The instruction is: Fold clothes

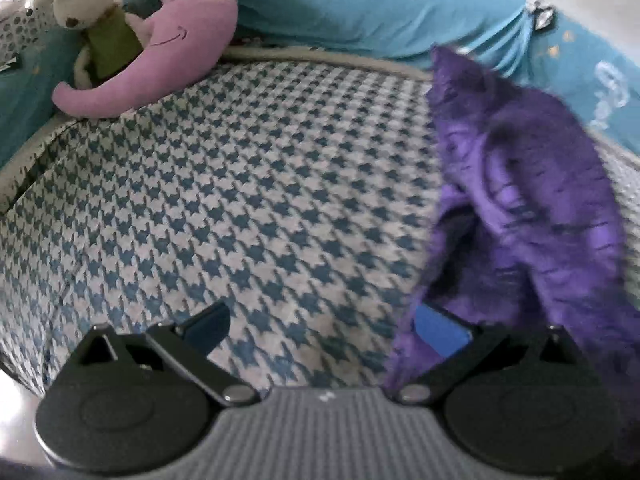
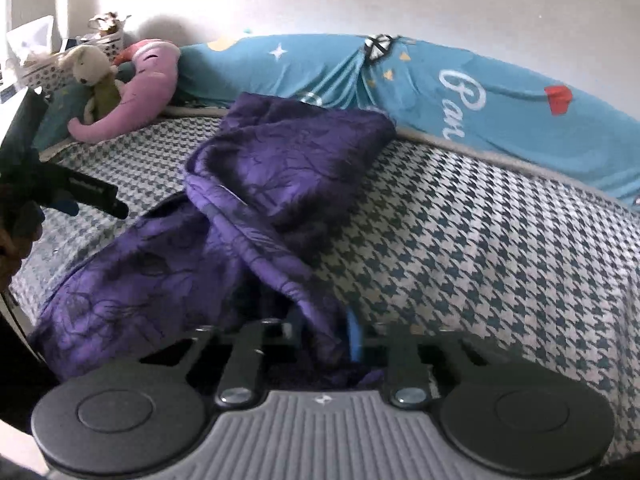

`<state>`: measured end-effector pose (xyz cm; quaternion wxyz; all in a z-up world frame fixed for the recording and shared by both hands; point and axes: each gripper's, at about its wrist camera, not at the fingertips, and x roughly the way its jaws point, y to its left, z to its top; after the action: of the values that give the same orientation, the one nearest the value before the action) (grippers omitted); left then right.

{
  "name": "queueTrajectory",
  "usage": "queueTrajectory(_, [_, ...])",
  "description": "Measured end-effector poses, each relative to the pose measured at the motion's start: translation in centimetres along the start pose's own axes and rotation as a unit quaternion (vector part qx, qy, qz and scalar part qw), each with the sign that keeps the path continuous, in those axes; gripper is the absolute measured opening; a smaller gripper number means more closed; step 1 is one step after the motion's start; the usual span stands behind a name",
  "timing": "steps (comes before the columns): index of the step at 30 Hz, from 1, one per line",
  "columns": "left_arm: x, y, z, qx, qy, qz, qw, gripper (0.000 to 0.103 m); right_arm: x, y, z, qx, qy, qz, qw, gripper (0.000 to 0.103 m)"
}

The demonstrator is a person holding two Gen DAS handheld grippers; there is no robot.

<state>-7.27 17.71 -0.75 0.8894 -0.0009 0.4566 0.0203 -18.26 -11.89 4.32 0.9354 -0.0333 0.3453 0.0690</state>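
A crumpled purple garment [image 2: 280,176] with dark line prints lies on the houndstooth bed cover [image 2: 480,248]. One fold of it runs down between the closed jaws of my right gripper [image 2: 324,332], which is shut on the cloth; a blue pad [image 2: 354,336] shows beside the fold. In the left wrist view the garment [image 1: 532,200] hangs blurred at the right and drapes around the right blue pad [image 1: 440,326]. My left gripper [image 1: 326,326] stands wide open over the bed cover [image 1: 240,184], nothing pinched. It also shows in the right wrist view, the left gripper [image 2: 100,202] at the far left.
A pink moon-shaped plush [image 1: 160,52] and a white bear toy [image 1: 88,4] lean in the far left corner. A teal bolster [image 2: 480,92] with stars and lettering lines the back edge by the wall. A patterned basket [image 2: 104,40] stands behind the toys.
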Motion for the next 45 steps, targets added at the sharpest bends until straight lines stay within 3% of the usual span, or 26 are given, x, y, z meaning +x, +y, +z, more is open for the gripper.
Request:
queueTrajectory(7, [-3.2,-2.1,-2.2,0.046,-0.010,-0.018,0.9987,0.103,-1.5,2.2,0.2,-0.014,-0.019,0.031,0.999,0.012])
queueTrajectory(11, [-4.6,-2.6,-3.3,0.047,-0.012,-0.040,0.9980,0.103,-2.2,4.3,0.3,-0.016,-0.032,0.075,0.997,0.012])
queueTrajectory(18, [-5.0,-1.2,-3.6,0.005,-0.002,-0.068,0.9977,0.103,-2.6,9.1,0.3,-0.018,-0.048,0.137,0.989,0.012])
queueTrajectory(28, [-6.9,3.8,-1.6,-0.073,-0.042,-0.040,0.9956,0.103,-2.8,15.7,0.8,-0.023,-0.075,0.215,0.973,0.011])
queueTrajectory(36, [-8.5,6.0,-0.9,-0.094,-0.063,-0.039,0.9927,0.103,-0.5,19.9,0.3,-0.037,-0.061,0.233,0.970,0.012])
queueTrajectory(45, [-8.4,7.0,-0.7,-0.117,-0.060,-0.034,0.9908,0.103,2.9,21.4,-0.6,-0.047,-0.027,0.238,0.970,0.012])
